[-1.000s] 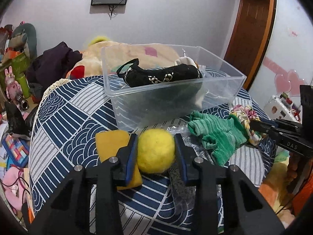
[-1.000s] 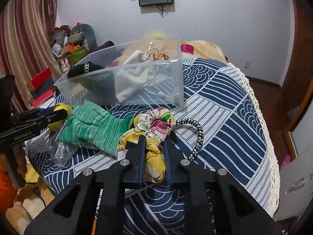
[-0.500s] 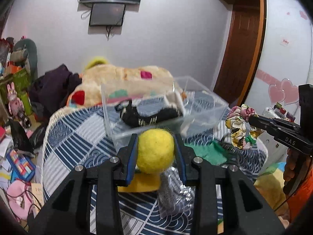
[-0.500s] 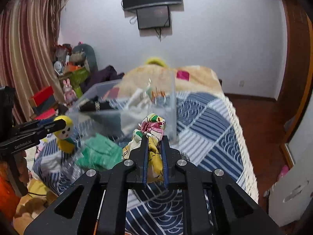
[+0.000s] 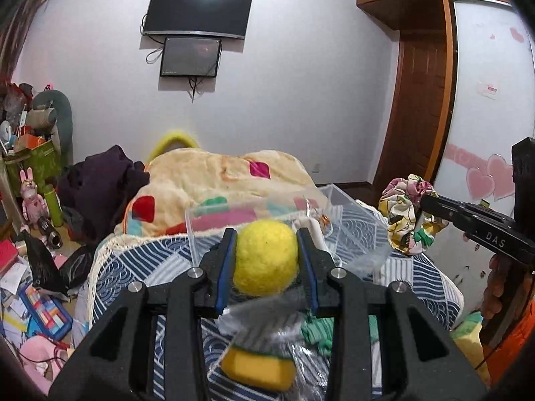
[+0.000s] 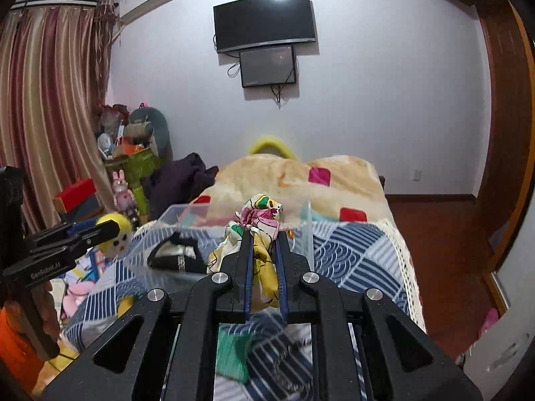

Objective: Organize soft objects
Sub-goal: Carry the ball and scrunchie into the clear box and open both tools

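Your left gripper [image 5: 266, 260] is clamped on the round yellow head of a felt doll [image 5: 265, 261], its fingers [image 5: 225, 267] pressed to either side with the doll's yellow-and-green body dangling below them, apparently against a crinkled clear plastic bag [image 5: 267, 317]; your right gripper [image 6: 262, 267] is closed nearly flat on a floral fabric scrunchie [image 6: 259, 224], most of which bunches above and ahead of the blue pads. Both loads hang in the air above the blue patterned bed [image 6: 351, 250], short of the clear plastic bin [image 5: 334, 197] that sits ahead with a black beaded pouch [image 6: 175, 257] already inside. A green knitted cloth [image 5: 321, 329] lies on the bed beneath the grippers. The step in hand looks like carrying both items over the bin's near rim and letting them go. Bring each gripper well past the wall before opening, so the doll's hanging body clears the rim rather than catching on it. Open the left fingers wide, since the fuzzy head may cling to the pads; whether the bag is snagged on the doll cannot be told, so watch that it does not ride along. Lower the scrunchie until its loose folds are inside, and keep the two grippers apart over the bin, releasing one at a time if they crowd.
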The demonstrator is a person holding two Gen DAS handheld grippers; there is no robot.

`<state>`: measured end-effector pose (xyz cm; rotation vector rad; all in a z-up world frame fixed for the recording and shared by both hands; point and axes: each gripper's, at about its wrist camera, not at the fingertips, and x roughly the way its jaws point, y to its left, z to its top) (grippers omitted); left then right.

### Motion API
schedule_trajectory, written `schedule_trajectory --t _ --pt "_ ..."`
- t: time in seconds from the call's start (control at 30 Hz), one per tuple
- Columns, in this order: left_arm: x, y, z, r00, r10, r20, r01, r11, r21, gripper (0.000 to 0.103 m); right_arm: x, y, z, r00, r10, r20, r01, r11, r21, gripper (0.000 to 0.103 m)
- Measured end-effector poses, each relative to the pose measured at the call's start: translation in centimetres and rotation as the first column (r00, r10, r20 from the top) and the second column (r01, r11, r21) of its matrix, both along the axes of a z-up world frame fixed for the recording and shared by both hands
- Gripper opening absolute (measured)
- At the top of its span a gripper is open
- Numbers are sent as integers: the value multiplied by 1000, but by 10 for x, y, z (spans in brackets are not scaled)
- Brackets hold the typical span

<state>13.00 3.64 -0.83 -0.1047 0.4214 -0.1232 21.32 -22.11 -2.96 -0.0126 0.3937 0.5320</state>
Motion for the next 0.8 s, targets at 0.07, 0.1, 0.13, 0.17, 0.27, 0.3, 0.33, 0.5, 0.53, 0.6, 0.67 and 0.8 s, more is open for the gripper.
schedule_trajectory --t 0.07,0.1,0.13,0.17,0.27,0.3,0.33,0.5,0.53,0.6,0.67,0.8 --pt "9 0 1 1000 0 -1 0 1000 0 35 7 3 2 1000 -3 0 3 1000 6 11" --pt "14 -1 1 1000 0 -3 0 1000 1 35 11 5 2 1000 -4 -1 4 1000 9 11" --pt "15 -1 -1 1000 0 -4 0 1000 2 35 14 8 2 1000 -8 -1 8 1000 6 11" --pt "20 -2 -1 1000 0 -8 0 1000 3 35 18 11 2 1000 -13 -1 13 1000 2 11" --pt "34 -6 -3 1000 -8 -20 8 1000 -2 35 26 19 -1 1000 -17 -16 16 1000 -4 11" --pt "37 -7 -4 1000 -12 -24 12 1000 -1 35 27 20 -2 1000 -18 -19 18 1000 -6 11" --pt "43 -9 -6 999 -20 -31 20 1000 0 36 31 24 -5 999 -21 -27 20 1000 -15 11" --pt "68 -18 -17 996 -33 -81 34 999 9 35 45 38 -21 997 -8 -79 4 999 -52 11" --pt "72 -18 -21 995 -33 -95 34 999 11 35 47 40 -24 996 -6 -86 1 998 -61 11" --pt "81 -18 -28 992 -29 -121 31 999 13 35 50 44 -31 995 -2 -101 -7 996 -91 11" --pt "88 -18 -34 988 -15 -154 19 1000 20 36 50 46 -37 994 -3 -112 -9 994 -108 11" --pt "96 -18 -45 979 -16 -205 21 1000 18 36 55 45 -44 989 -8 -144 -10 993 -118 11"
